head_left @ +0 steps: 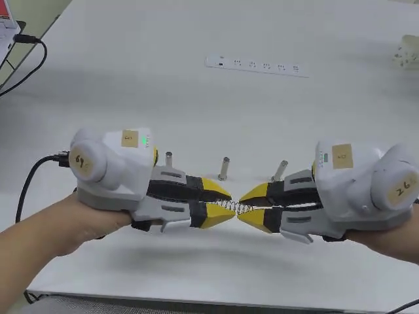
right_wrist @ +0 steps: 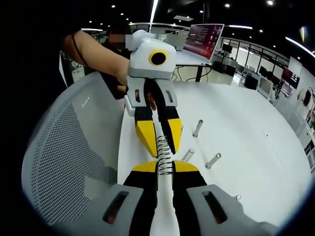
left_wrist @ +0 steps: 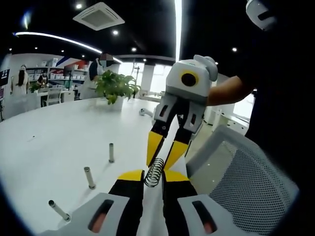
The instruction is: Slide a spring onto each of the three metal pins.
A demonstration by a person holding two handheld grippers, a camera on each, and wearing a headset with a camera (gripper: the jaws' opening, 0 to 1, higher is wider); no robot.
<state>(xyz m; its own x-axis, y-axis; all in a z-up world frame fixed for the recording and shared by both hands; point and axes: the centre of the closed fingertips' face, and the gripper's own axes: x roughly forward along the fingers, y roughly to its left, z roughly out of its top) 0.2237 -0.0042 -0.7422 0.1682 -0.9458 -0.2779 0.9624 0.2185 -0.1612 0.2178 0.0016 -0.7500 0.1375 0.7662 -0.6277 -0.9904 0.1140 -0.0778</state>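
Note:
Above the table's front edge, my left gripper (head_left: 226,203) and right gripper (head_left: 247,206) meet tip to tip. A small steel spring (head_left: 236,208) lies level between them, one end in each pair of yellow jaws, and both are shut on it. In the left gripper view the spring (left_wrist: 154,172) sits between my left gripper (left_wrist: 153,175), with the right gripper (left_wrist: 158,164) reaching down onto its far end. Three upright metal pins (head_left: 169,159) (head_left: 224,168) (head_left: 280,170) stand bare just behind the grippers. A second spring (right_wrist: 187,155) lies on the table by a pin (right_wrist: 198,128).
A white power strip (head_left: 257,65) lies far back on the white table (head_left: 196,111). A black cable (head_left: 29,62) runs along the left edge. A mesh chair (right_wrist: 64,147) stands at the table's near side. A pale object (head_left: 406,52) sits at the back right.

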